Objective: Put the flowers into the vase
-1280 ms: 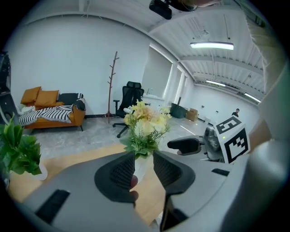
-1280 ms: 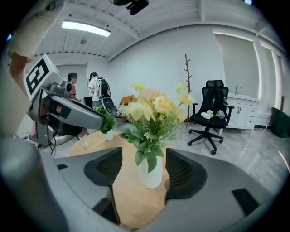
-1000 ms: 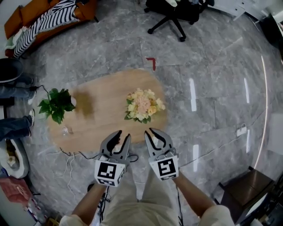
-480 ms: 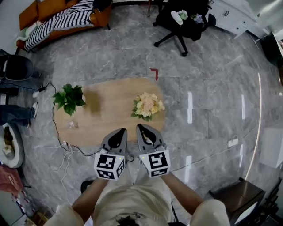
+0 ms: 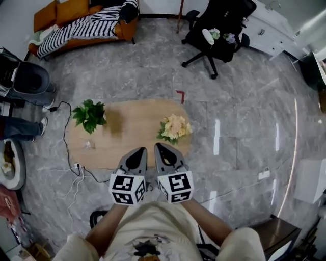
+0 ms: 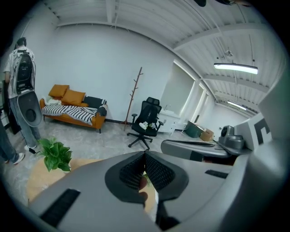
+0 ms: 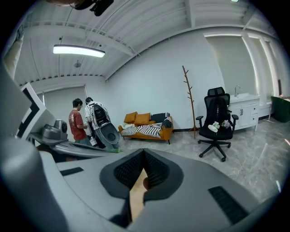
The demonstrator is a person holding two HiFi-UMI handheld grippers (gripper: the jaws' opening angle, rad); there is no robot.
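Grey marble floor (image 5: 244, 117), orange sofa (image 5: 69, 10), black office chair (image 5: 221, 18), white walls (image 6: 99, 68), ceiling strip light (image 7: 78, 50)

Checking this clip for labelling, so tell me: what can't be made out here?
- Head view: what the peach-and-cream flower bunch stands in; the blooms cover it.
- Head view: the small clear object beside the green leafy plant; too small to identify.
- Gripper views: the oval wooden table, mostly hidden by the left tongs and right tongs.

Grey left tool (image 5: 139, 151) and right tool (image 5: 160, 148) carry black-and-white marker cubes (image 5: 127, 189).
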